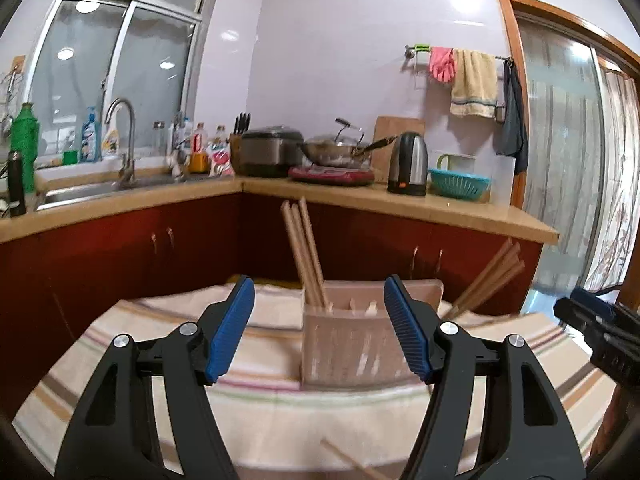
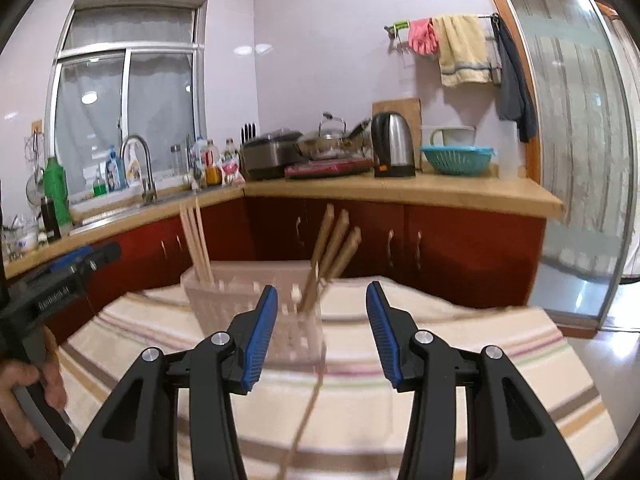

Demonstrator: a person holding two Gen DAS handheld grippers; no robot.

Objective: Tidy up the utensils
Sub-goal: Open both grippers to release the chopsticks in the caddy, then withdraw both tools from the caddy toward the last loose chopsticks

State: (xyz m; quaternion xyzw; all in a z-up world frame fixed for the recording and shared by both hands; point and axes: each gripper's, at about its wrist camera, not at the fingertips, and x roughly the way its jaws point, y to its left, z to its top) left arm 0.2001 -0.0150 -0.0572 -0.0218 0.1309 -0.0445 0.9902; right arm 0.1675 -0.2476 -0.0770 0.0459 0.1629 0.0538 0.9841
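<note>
A pale pink plastic utensil holder (image 1: 344,344) stands on the striped tablecloth (image 1: 264,412). Wooden chopsticks (image 1: 306,256) stand in its left compartment and another bunch (image 1: 490,280) leans out to the right. My left gripper (image 1: 320,300) is open and empty, just in front of the holder. One loose chopstick (image 1: 348,460) lies on the cloth below it. In the right wrist view the holder (image 2: 256,312) stands ahead-left, with chopsticks (image 2: 196,240) and the leaning bunch (image 2: 332,256). My right gripper (image 2: 322,304) is open and empty. The loose chopstick (image 2: 304,420) lies beneath it.
The table's far edge faces red cabinets (image 1: 120,256) under an L-shaped counter (image 1: 400,200) with a sink (image 1: 80,192), bottles, rice cooker, wok and kettle (image 1: 408,164). A glass door (image 2: 580,160) is at the right. The right gripper shows at the left view's right edge (image 1: 600,328).
</note>
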